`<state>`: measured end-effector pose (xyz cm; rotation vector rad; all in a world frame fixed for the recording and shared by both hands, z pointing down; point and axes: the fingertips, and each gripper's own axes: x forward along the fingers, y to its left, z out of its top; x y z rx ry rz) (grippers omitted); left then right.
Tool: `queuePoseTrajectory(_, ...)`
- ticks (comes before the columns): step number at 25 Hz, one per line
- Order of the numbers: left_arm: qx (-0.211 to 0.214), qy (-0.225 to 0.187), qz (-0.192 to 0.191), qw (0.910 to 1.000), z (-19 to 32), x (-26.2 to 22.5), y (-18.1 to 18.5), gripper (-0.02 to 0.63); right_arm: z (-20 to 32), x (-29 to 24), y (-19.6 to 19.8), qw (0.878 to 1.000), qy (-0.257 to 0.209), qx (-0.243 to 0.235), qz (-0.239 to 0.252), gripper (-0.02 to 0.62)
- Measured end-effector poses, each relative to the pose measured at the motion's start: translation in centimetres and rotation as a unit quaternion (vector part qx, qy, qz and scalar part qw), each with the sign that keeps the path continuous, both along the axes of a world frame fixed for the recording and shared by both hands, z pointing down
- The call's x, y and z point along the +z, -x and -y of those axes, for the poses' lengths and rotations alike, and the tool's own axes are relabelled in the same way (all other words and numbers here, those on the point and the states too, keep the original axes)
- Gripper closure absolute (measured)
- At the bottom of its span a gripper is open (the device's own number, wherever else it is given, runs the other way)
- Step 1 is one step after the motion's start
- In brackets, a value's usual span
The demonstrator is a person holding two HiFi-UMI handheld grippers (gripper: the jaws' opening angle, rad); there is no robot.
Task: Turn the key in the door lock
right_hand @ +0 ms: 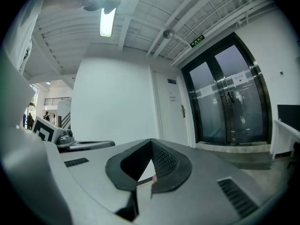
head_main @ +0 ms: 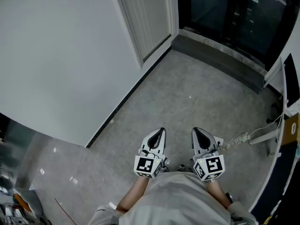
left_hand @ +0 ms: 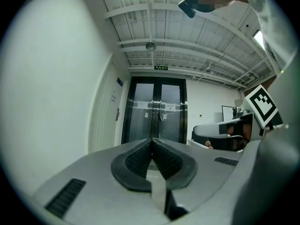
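Jaws pressed together on left gripper (head_main: 161, 134) and right gripper (head_main: 197, 133), white door (head_main: 146, 14) well ahead, to their left.

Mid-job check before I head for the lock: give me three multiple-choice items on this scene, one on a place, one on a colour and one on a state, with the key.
1. In the right gripper view, where does the white door stand relative to the glass double doors?
A) left of them B) right of them C) above them

2. The sign over the glass double doors is:
A) red B) green C) blue

3. The left tongs and right tongs are:
A) both wide open B) both shut C) left open, right shut

Key:
1 A, the white door sits in the wall left of the glass.
2 B, the sign shows green under the ceiling.
3 B, each pair's pads meet at the tip.
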<state>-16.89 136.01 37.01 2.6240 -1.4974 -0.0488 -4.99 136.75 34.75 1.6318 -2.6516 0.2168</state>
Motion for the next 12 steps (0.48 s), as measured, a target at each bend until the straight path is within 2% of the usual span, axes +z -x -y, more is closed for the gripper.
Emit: queuePoseTrajectory(12, 0.004, 0.003, 0.012, 0.9999, -1.3, 0.6, -4.5, 0.597, -1.4, 0.7, -5.9, 0.999, 0.004, 0.037, 0.005, 0.603)
